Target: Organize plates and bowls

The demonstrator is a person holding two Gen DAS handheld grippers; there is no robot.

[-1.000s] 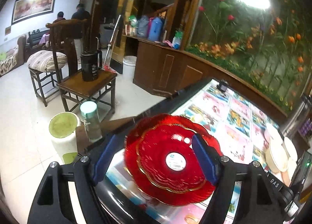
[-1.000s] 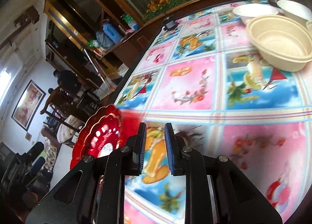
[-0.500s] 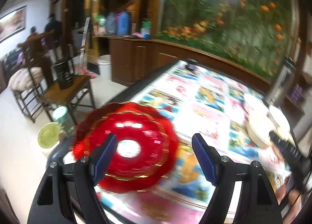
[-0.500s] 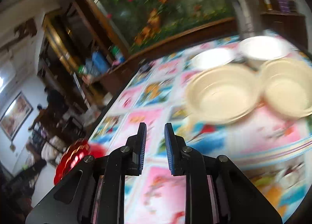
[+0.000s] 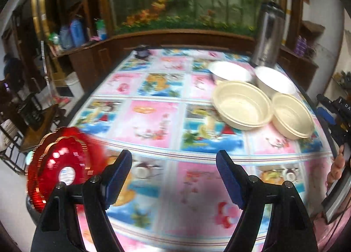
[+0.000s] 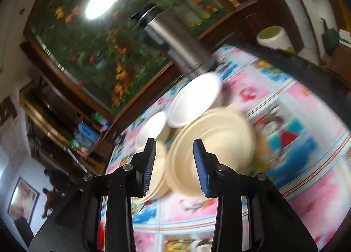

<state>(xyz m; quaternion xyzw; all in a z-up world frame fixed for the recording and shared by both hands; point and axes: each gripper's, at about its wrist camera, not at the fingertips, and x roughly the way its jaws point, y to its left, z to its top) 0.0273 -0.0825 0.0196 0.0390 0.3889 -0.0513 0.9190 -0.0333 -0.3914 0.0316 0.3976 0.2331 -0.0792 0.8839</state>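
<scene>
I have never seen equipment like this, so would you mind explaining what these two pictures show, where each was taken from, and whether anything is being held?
There is no robot here: a person carries a two-finger gripper in each hand, each with a wide-angle camera looking forward along its blue-padded fingers.

The left wrist picture shows the left gripper open and empty over a table with a colourful patterned cloth. On it lie a stack of red plates at the near left edge, cream bowls and white bowls at the far right, and a steel flask behind them. The person's hand shows at the right edge.

The right wrist picture shows the right gripper in front of the bowls, tilted. Its jaws have just been opening; they grip nothing.
</scene>
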